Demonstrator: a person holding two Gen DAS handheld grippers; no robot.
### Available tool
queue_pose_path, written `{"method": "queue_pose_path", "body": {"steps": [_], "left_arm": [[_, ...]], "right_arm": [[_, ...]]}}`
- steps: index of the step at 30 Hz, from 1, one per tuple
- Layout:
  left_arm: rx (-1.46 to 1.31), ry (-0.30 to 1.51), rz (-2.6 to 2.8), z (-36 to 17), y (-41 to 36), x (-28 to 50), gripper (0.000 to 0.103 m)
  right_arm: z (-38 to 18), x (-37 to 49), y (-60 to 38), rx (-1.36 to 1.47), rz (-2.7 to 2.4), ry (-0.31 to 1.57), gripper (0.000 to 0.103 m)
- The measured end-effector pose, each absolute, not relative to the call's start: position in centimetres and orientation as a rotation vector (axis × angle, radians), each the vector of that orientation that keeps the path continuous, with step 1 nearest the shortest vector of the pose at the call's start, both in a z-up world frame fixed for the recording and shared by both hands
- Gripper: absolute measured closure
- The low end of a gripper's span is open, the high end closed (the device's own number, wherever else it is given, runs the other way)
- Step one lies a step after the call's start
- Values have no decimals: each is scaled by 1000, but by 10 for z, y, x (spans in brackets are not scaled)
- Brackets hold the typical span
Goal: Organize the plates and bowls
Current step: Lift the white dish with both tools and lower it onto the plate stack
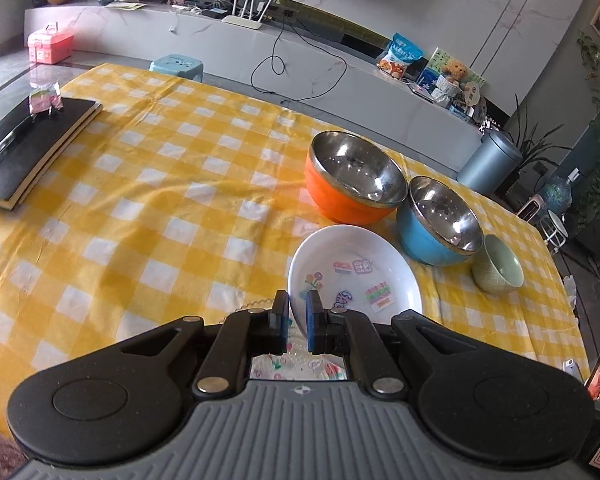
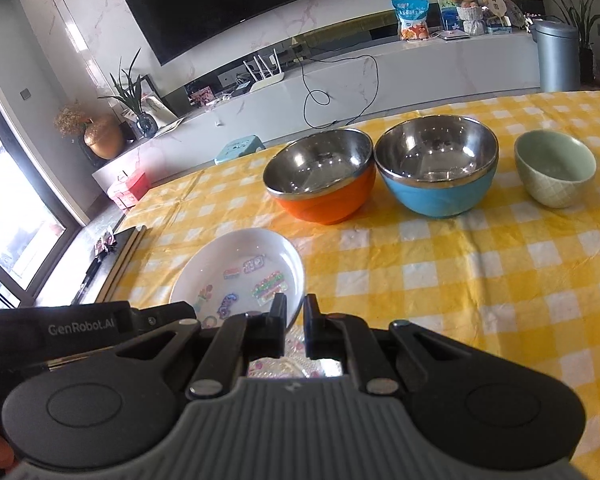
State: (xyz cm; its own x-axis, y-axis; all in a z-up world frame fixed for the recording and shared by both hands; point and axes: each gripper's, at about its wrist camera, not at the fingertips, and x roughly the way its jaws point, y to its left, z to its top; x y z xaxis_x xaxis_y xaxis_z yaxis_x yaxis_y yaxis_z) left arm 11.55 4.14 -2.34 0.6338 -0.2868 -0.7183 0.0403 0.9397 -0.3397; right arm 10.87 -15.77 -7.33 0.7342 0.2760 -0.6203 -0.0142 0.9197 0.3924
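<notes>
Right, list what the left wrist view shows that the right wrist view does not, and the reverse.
Only the left wrist view: the left gripper shut on the white sticker plate's rim, and small round stools at the right.

Only the right wrist view: the right gripper shut on the same plate's opposite rim, and the window.

Both: orange bowl, blue bowl, green cup, yellow checked tablecloth, router.

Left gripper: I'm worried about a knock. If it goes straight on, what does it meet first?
Probably the orange bowl, beyond the white plate that the left gripper holds by its rim, though depth is unclear.
</notes>
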Motion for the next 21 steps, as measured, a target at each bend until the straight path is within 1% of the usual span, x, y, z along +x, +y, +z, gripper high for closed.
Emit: {"method": "queue_pose_path", "body": {"steps": [4, 12, 21], "left_arm": [[-314, 864, -168, -23, 49, 96, 95], [-339, 889, -159, -37, 52, 66, 95], [-356, 928, -148, -50, 55, 57, 95]], "right_arm": [[-75, 87, -152, 405, 180, 749, 97], [-82, 55, -150, 412, 182, 778, 97], [-94, 52, -155, 455, 190, 825, 97]]}}
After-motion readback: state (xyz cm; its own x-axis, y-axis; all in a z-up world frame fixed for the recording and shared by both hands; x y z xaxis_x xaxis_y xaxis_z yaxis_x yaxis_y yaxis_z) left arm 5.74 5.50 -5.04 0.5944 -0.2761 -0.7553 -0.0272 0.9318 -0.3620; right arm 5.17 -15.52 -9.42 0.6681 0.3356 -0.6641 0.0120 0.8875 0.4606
